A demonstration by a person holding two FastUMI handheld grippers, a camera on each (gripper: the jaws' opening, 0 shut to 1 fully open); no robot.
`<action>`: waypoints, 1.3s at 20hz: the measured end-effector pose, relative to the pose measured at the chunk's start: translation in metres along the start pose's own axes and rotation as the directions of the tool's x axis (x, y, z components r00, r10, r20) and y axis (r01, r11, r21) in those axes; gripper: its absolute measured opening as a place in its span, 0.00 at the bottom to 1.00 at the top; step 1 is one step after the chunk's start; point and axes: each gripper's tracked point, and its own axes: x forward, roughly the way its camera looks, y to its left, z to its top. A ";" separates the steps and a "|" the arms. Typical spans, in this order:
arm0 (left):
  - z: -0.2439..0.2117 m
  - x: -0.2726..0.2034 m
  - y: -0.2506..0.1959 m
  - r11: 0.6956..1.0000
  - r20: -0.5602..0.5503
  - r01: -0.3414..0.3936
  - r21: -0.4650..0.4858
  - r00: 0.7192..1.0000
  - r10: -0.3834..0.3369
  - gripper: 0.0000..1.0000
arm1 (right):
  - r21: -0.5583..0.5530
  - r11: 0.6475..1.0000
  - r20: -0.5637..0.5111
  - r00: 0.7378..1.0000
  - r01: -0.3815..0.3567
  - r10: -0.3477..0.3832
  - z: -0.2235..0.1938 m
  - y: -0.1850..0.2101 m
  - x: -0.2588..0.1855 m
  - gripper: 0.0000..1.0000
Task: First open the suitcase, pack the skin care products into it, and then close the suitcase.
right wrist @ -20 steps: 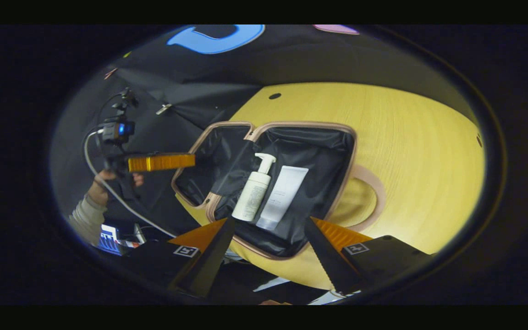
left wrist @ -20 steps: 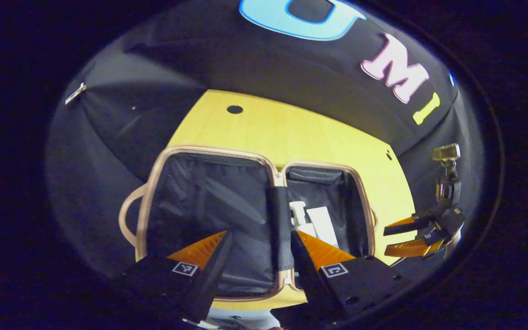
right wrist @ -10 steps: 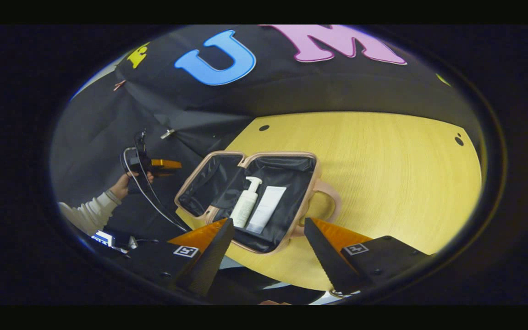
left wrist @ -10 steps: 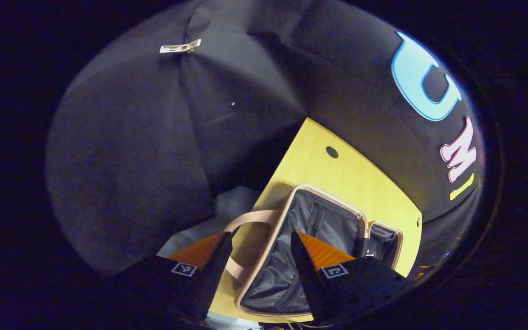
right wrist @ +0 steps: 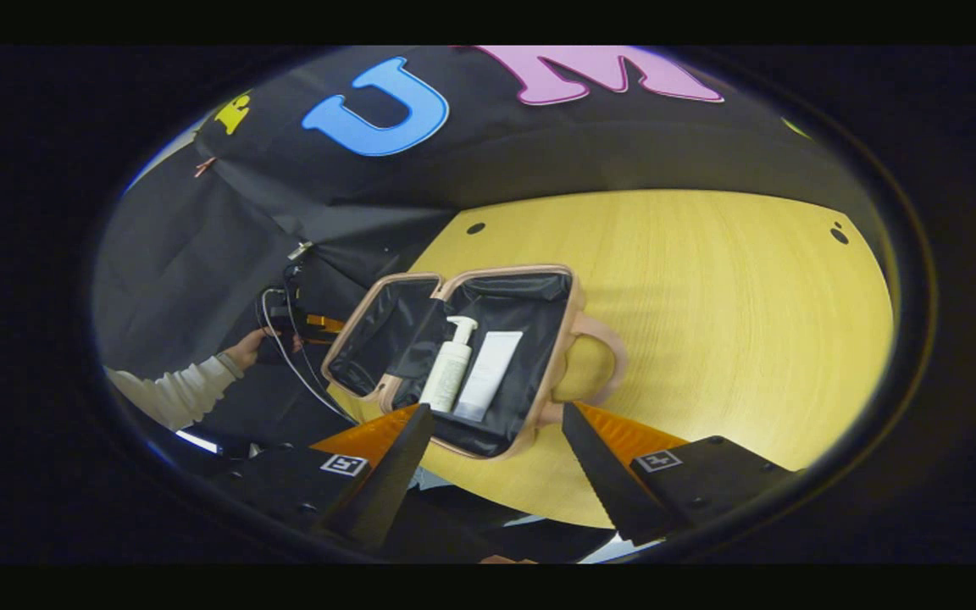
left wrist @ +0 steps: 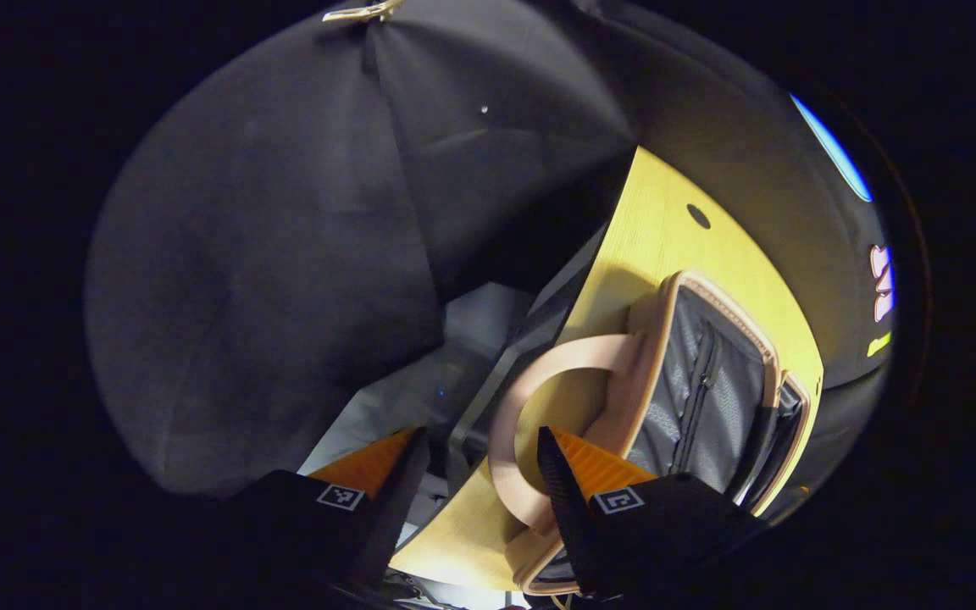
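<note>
Suitcase (right wrist: 488, 339): lies open, flat on the yellow surface (right wrist: 708, 296), both halves lined black. Pump bottle (right wrist: 449, 373) and tube (right wrist: 488, 374) lie side by side in the right-hand half. Left gripper (left wrist: 479, 474): fingers apart, empty, one at each side of the handle (left wrist: 539, 398). Right gripper (right wrist: 496, 457): fingers apart, empty, above the surface's near edge. Hand (right wrist: 255, 346) holds the left gripper left of the suitcase.

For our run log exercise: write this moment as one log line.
suitcase: open | pump bottle, tube: inside | left gripper: open, at handle | right gripper: open
</note>
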 end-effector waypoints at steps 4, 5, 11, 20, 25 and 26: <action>-0.012 0.017 -0.013 0.999 -0.096 0.030 -0.042 0.995 -0.034 0.68 | 0.029 1.000 -0.005 1.000 0.009 -0.009 0.004 -0.004 0.004 0.98; -0.011 0.017 -0.010 0.999 -0.086 0.008 -0.044 0.996 -0.011 0.52 | 0.040 0.999 -0.004 1.000 0.008 -0.008 0.006 -0.004 0.005 0.98; 0.013 -0.019 -0.019 0.999 0.053 0.034 0.014 0.998 -0.035 0.16 | 0.057 0.998 -0.002 1.000 0.007 -0.007 0.007 -0.015 0.004 0.98; 0.038 -0.156 -0.102 0.977 0.223 0.162 0.139 0.956 -0.190 0.08 | 0.073 0.993 0.047 0.995 -0.090 0.087 0.022 -0.014 -0.008 0.98; 0.020 -0.233 -0.189 0.944 0.269 0.238 0.229 0.916 -0.297 0.08 | 0.045 0.991 0.049 0.991 -0.127 0.125 0.016 -0.031 -0.036 0.98; 0.013 -0.245 -0.210 0.935 0.271 0.252 0.250 0.909 -0.317 0.08 | 0.027 0.993 0.052 0.992 -0.117 0.115 0.015 -0.039 -0.042 0.98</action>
